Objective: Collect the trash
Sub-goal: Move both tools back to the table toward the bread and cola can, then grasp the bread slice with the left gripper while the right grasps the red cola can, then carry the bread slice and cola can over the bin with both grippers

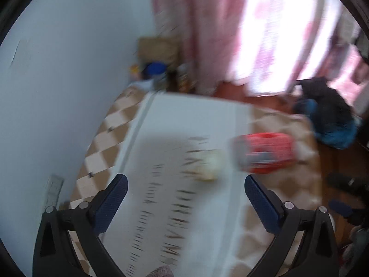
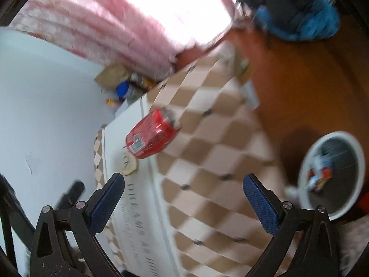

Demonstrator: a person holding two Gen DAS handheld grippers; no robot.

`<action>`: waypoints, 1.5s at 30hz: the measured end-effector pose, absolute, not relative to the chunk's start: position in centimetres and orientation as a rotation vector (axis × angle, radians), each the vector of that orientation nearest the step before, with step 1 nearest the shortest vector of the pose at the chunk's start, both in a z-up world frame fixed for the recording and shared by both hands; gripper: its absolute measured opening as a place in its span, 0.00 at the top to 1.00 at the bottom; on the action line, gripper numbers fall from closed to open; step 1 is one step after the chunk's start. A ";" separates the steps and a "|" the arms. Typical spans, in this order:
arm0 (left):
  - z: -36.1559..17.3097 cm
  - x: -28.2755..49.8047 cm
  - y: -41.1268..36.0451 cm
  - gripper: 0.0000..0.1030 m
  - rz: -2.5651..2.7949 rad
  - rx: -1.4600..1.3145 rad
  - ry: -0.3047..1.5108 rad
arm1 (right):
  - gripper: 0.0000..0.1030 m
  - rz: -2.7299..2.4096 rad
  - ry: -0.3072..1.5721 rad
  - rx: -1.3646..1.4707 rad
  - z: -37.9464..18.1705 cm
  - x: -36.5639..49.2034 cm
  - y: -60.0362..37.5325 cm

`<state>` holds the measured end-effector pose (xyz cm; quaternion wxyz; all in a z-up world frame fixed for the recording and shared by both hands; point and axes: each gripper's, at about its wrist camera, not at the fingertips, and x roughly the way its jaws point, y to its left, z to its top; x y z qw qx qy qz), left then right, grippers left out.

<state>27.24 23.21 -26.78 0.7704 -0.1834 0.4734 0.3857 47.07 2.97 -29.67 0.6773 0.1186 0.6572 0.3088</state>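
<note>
both grippers, left gripper (image 1: 185, 184) and right gripper (image 2: 183, 182), gape wide with nothing held, red can (image 1: 263, 153) lying just ahead of the left's right finger

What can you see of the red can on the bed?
The red can is a crushed drink can, shiny metal by the look, with a silver end and a pale label patch on its side. It lies on its side on the bedcover, across the border between the white lettered panel and the tan-and-white checks. A pale crumpled scrap sits close beside it; whether they touch is unclear. No gripper touches it. The left wrist view shows it too, blurred.
</note>
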 end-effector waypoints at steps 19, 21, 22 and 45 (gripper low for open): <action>-33.6 25.9 29.6 0.00 0.841 -0.463 1.121 | 0.33 0.516 1.465 0.230 -36.5 49.6 18.3; -33.4 26.4 29.2 0.00 0.807 -0.452 1.114 | 0.37 0.543 1.461 0.193 -36.1 50.0 18.8; -33.3 26.7 29.0 0.00 0.782 -0.456 1.112 | 0.38 0.556 1.461 0.175 -35.9 50.0 18.9; -35.2 33.7 24.1 0.73 0.550 -0.375 1.149 | 0.40 0.540 1.428 0.101 -35.2 52.3 11.3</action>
